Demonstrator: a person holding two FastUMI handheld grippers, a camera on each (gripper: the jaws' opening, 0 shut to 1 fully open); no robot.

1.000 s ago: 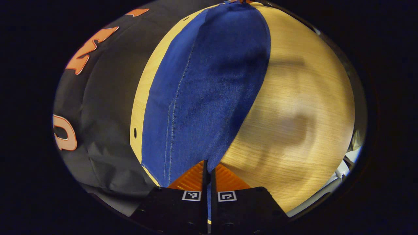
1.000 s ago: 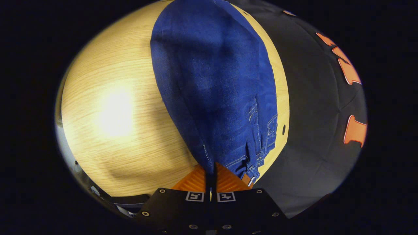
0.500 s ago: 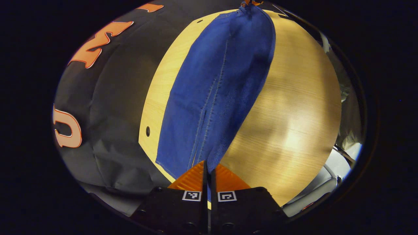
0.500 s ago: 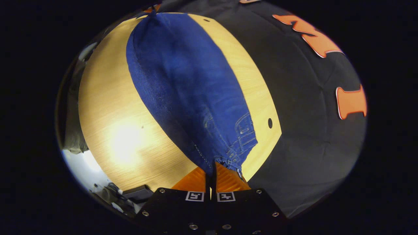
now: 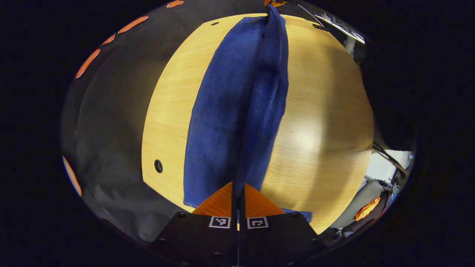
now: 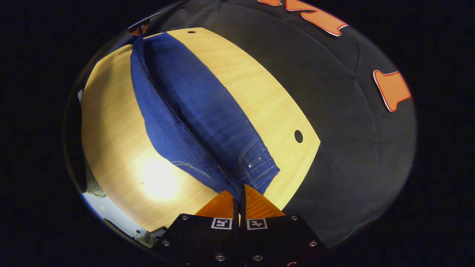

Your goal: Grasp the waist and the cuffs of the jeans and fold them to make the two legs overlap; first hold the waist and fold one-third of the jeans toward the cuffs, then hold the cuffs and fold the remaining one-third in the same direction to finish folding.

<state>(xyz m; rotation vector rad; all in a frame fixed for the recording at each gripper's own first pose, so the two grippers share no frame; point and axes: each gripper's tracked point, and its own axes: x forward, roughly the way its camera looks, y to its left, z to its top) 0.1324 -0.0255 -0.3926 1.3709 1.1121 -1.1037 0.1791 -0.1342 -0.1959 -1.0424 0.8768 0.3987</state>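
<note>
one pair of jeans (image 5: 237,111) lies lengthwise across the wooden table (image 5: 326,122), a raised ridge of denim running between two grippers. the left gripper (image 5: 237,191) pinches the cuff end, the right gripper (image 6: 239,193) pinches the waist end, both pressed together on cloth. bare wood lies open on both sides of the jeans. two round holes (image 6: 298,136) sit near the table's far edge.

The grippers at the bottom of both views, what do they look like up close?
Each is a dark, blocky body narrowing to two wedge-shaped, ridged fingers. The left gripper carries two small square black-and-white coded tags, one per finger base. The right gripper has the same pair of tags, plus round silver screw heads along its dark housing.
</note>
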